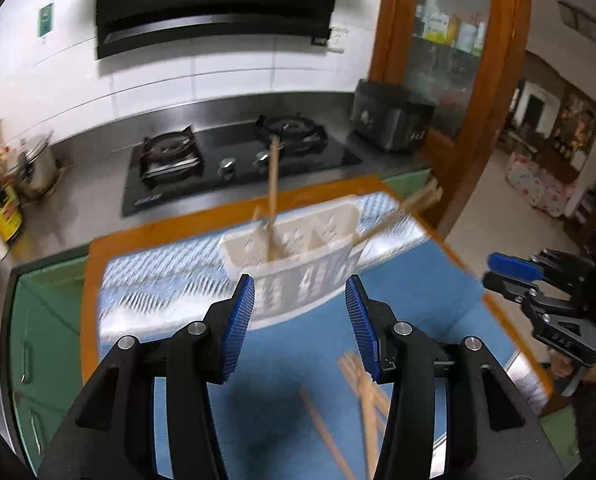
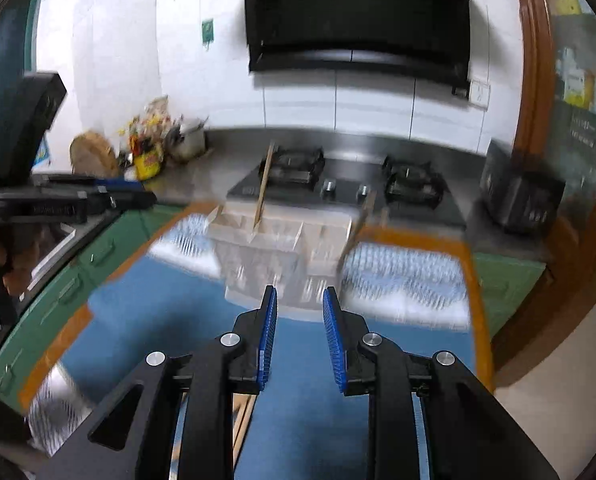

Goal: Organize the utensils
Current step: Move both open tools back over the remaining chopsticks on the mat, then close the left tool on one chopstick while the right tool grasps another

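Observation:
A white slotted utensil caddy stands on the blue cloth that covers an orange-edged table. One wooden chopstick rises from its left compartment. Other chopsticks lean out on its right side. Several loose chopsticks lie on the cloth close below the fingers. My left gripper hovers in front of the caddy, open and empty. My right gripper is narrowly open, also with nothing between its pads.
Behind the table is a steel counter with a black two-burner stove and a dark box. A pot and bottles crowd the far left. A wooden door frame is at the right. A hand holds the right gripper.

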`<state>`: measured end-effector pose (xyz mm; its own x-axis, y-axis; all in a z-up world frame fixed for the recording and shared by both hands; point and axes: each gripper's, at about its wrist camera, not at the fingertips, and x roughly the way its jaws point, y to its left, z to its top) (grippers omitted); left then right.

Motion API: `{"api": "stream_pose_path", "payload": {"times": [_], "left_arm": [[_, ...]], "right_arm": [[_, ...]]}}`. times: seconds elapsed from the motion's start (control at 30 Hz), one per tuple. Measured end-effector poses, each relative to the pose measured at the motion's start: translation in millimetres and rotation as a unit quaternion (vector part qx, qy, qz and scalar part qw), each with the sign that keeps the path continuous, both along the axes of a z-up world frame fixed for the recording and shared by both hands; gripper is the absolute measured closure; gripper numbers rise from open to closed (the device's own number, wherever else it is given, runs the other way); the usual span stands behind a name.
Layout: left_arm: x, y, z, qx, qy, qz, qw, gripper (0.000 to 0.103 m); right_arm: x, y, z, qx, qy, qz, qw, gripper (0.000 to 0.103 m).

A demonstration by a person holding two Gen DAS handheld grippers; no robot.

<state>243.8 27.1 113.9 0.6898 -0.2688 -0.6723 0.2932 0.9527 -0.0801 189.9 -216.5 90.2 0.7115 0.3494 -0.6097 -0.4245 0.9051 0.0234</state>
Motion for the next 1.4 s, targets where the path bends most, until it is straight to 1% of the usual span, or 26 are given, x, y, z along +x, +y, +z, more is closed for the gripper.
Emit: {"api": "stream_pose_path", "payload": {"times": [0.03,0.13,0.23,0.4,0.43,0.5,0.53,0.57,0.7,0.8,0.87,0.93,1.2,1.33,1.4], "left_arm": [[-14.1,3.2,-14.8,0.005,0.007,0.002,1.0,0.055],[-40.0,8.5,-45.8,0.006,0.019,0.006,0.9998,0.055],[-67.0,9.6,-77.6,0.007,0.029,0.006,0.9995,0.055],[-105.0,9.1,-126.2,-0.015,0.055,0.015,0.9983,0.055],[-110.1,6.6,-134.0,-0.02,0.061,0.015,0.9978,0.057],[-120.2,5.0,-148.7,-0.037,0.074,0.017,0.9965,0.057],[-125.7,4.0,-154.2,-0.04,0.075,0.017,0.9962,0.057],[-130.2,3.0,-157.2,-0.039,0.075,0.017,0.9962,0.057],[-147.1,1.6,-167.1,-0.047,0.072,0.017,0.9962,0.063],[-152.0,-1.3,-170.4,-0.054,0.07,0.013,0.996,0.066],[-154.7,-4.9,-173.6,-0.061,0.072,0.004,0.9955,0.074],[-154.2,-9.7,-175.7,-0.063,0.073,-0.004,0.9954,0.074],[-146.5,-26.9,-183.2,-0.061,0.079,-0.029,0.9946,0.074],[-142.2,-31.1,-188.1,-0.061,0.087,-0.035,0.9937,0.074],[-139.7,-35.0,-191.3,-0.059,0.091,-0.041,0.9932,0.077]], "right_arm": [[-8.8,1.5,-10.8,-0.003,0.006,0.0,1.0,0.079],[-36.0,3.1,-45.5,-0.01,0.026,-0.004,1.0,0.079],[-60.4,3.2,-77.9,0.004,0.056,-0.006,0.998,0.079],[-96.3,12.7,-122.5,0.015,0.094,-0.003,0.995,0.08],[-100.6,13.7,-127.2,0.016,0.098,-0.002,0.995,0.08],[-110.3,17.3,-137.2,0.01,0.1,-0.005,0.995,0.081],[-114.2,18.4,-144.0,0.012,0.105,-0.006,0.994,0.082],[-116.5,19.9,-148.0,0.015,0.111,-0.005,0.994,0.085],[-123.4,20.5,-162.3,0.019,0.12,-0.012,0.992,0.09],[-124.7,19.3,-171.6,0.024,0.129,-0.017,0.991,0.092],[-124.1,19.5,-176.2,0.022,0.132,-0.023,0.991,0.093],[-123.3,19.0,-179.0,0.029,0.138,-0.022,0.99,0.093],[-121.1,23.8,-186.3,0.024,0.144,-0.022,0.989,0.093],[-122.4,26.6,-185.8,0.008,0.135,-0.029,0.99,0.093],[-123.3,29.9,-185.8,-0.004,0.13,-0.027,0.991,0.093]]}}
